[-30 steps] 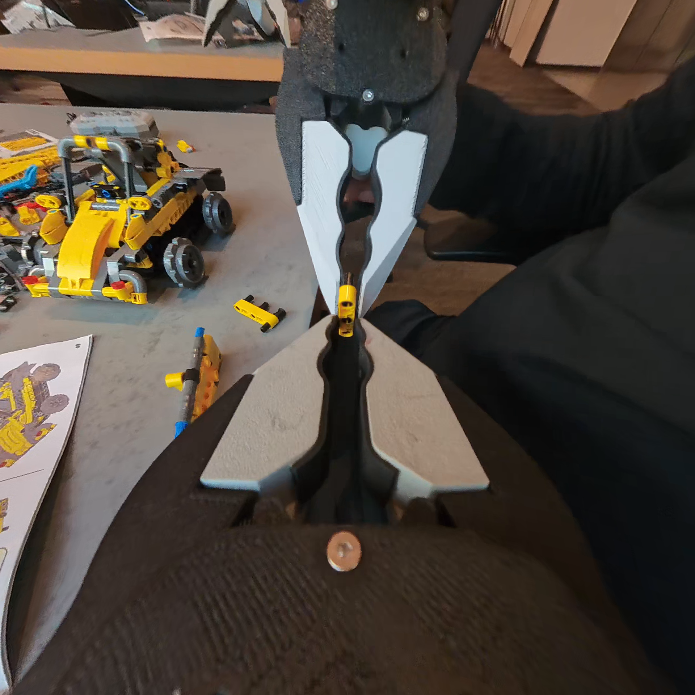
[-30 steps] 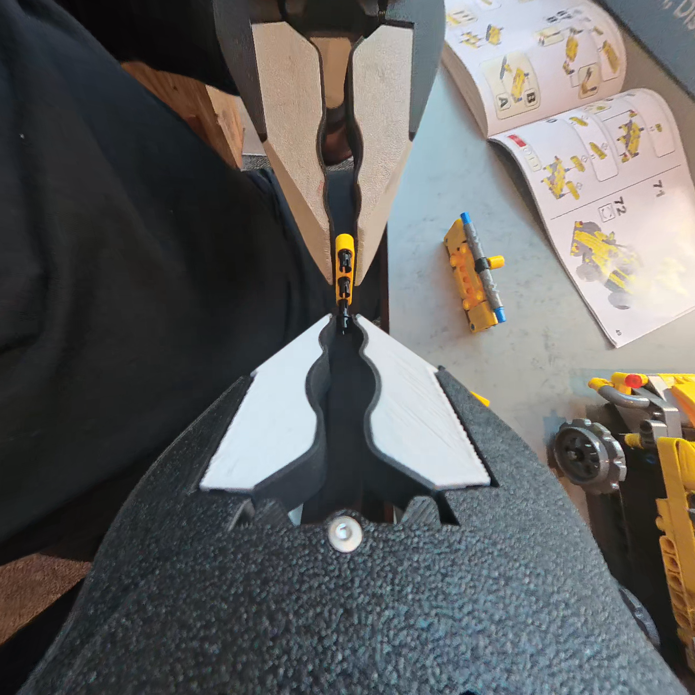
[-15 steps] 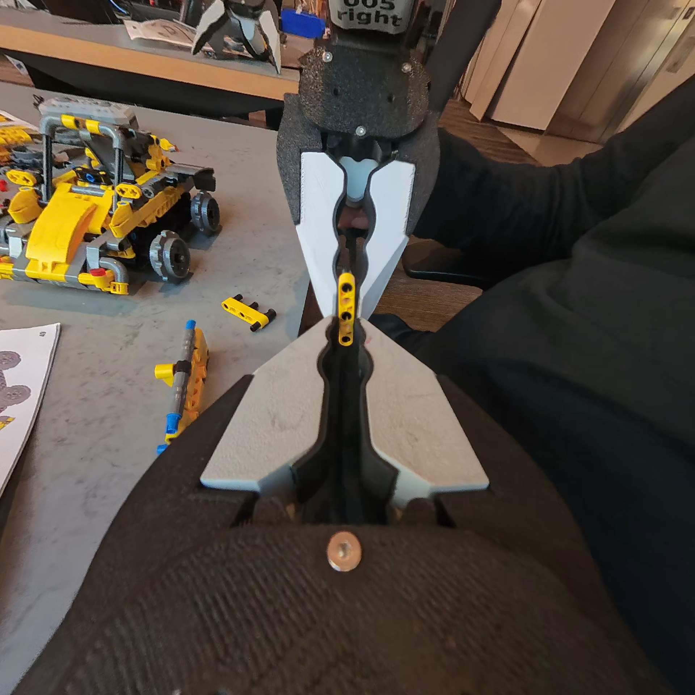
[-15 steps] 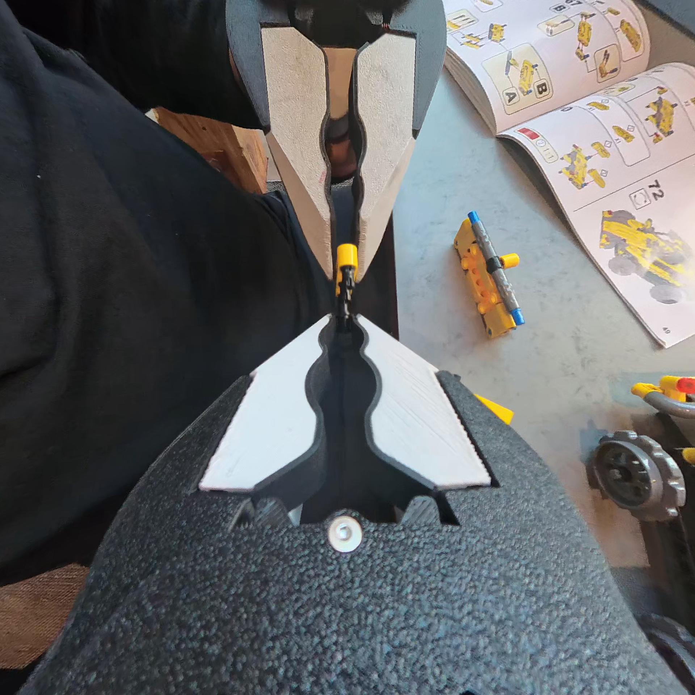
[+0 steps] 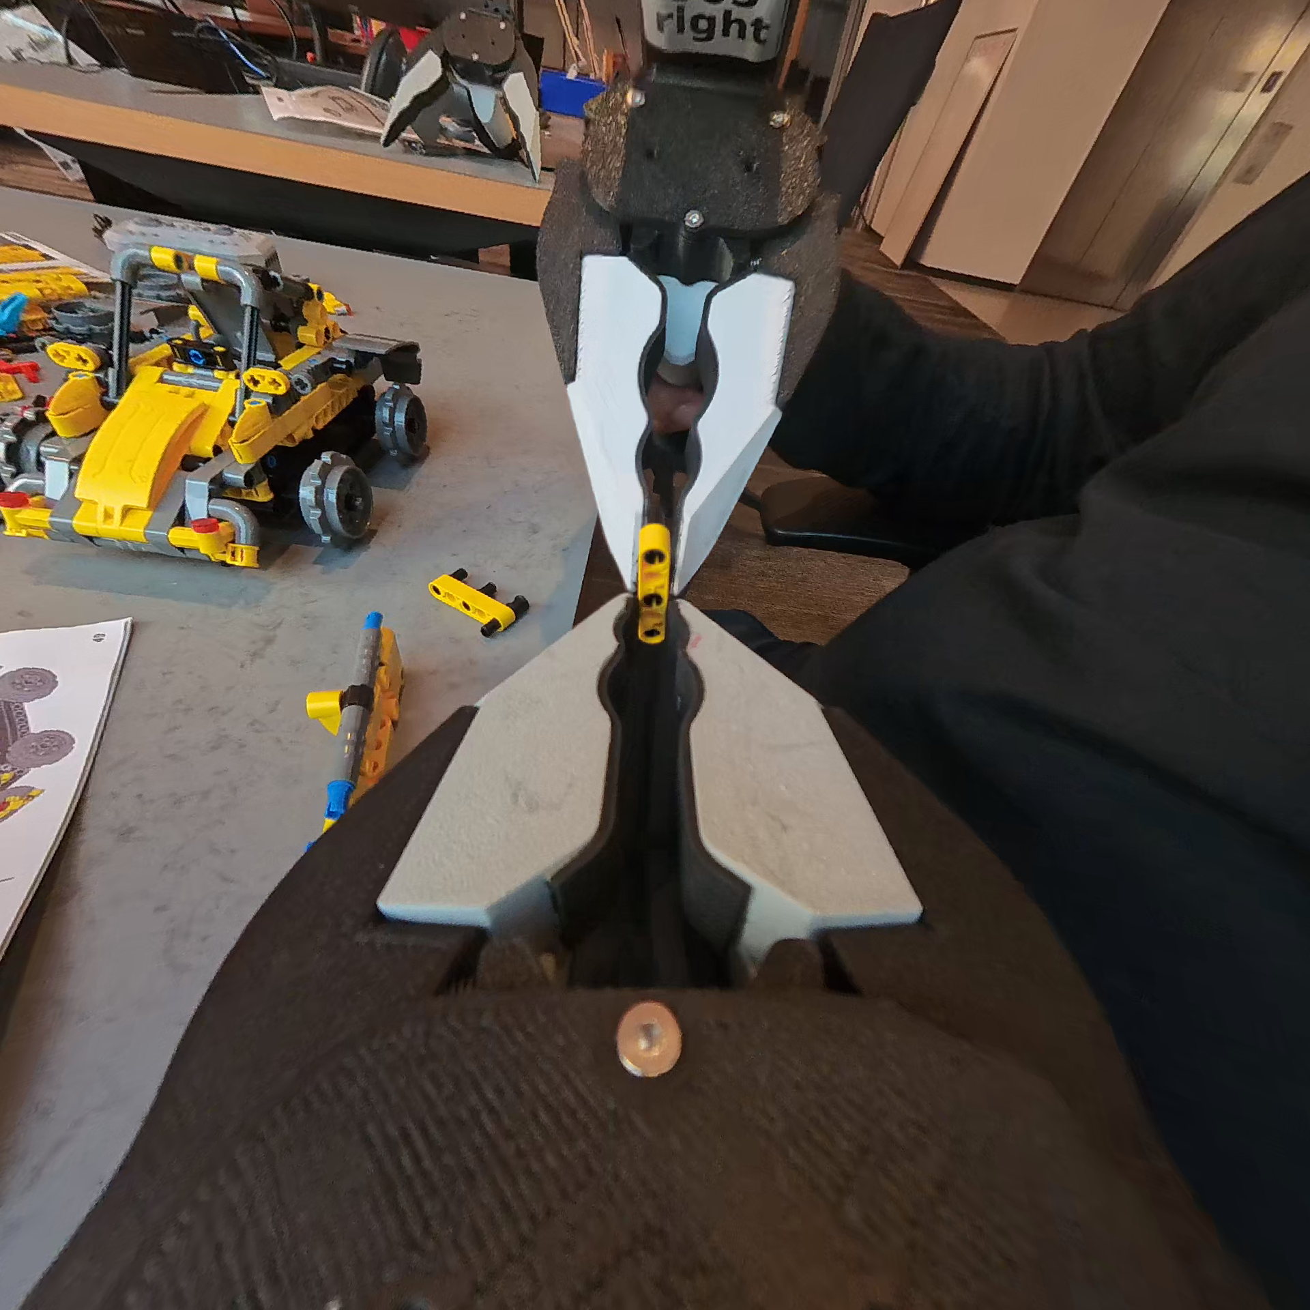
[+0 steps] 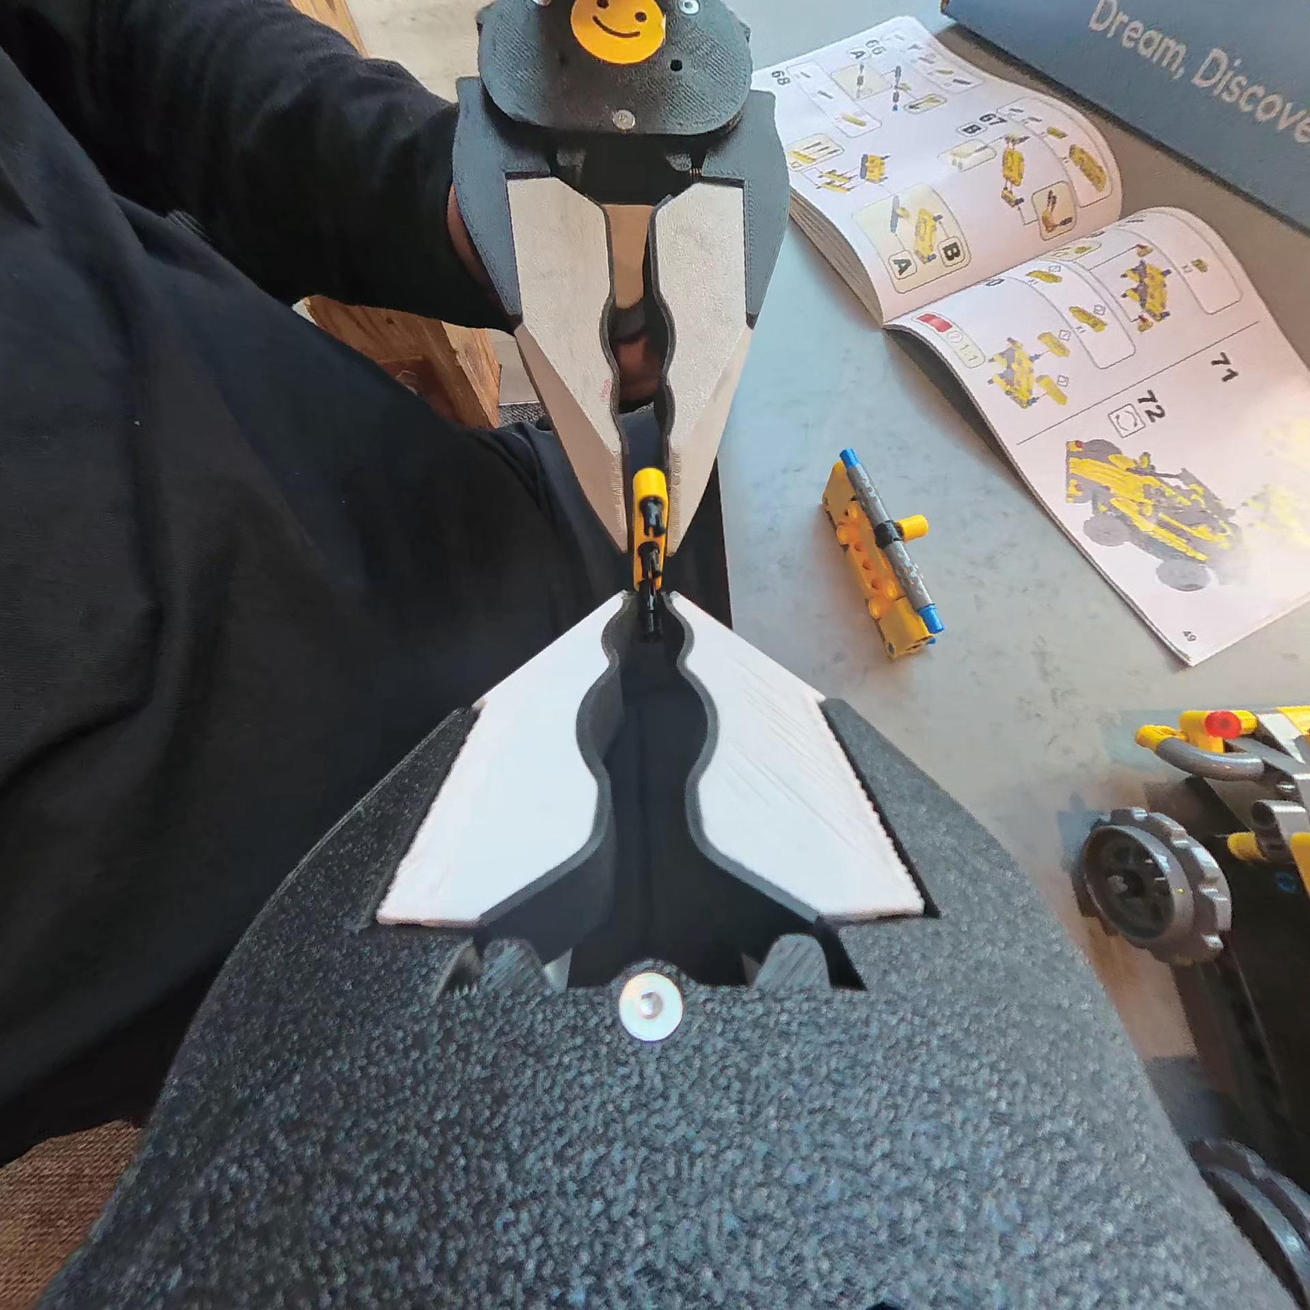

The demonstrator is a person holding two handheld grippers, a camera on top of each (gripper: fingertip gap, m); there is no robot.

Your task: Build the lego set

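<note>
Soft daylight, sharp centre, wide-angle bend

Glare washes the booklet [image 6: 1106, 397] at 2 o'clock; the black clothing stays dim, and the edges curve and blur.

Yellow brick vehicle [image 5: 191, 425], open instruction booklet [image 6: 1049, 298], loose yellow beams on grey table [image 5: 496, 354]

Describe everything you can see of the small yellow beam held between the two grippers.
The yellow beam is a short, narrow plastic piece with round holes along its length. Black pins stick out of it, seen in the right wrist view. It hangs in the air off the table's edge, pinched at one end by the left hand-held gripper and at the other by the right hand-held gripper.
</note>
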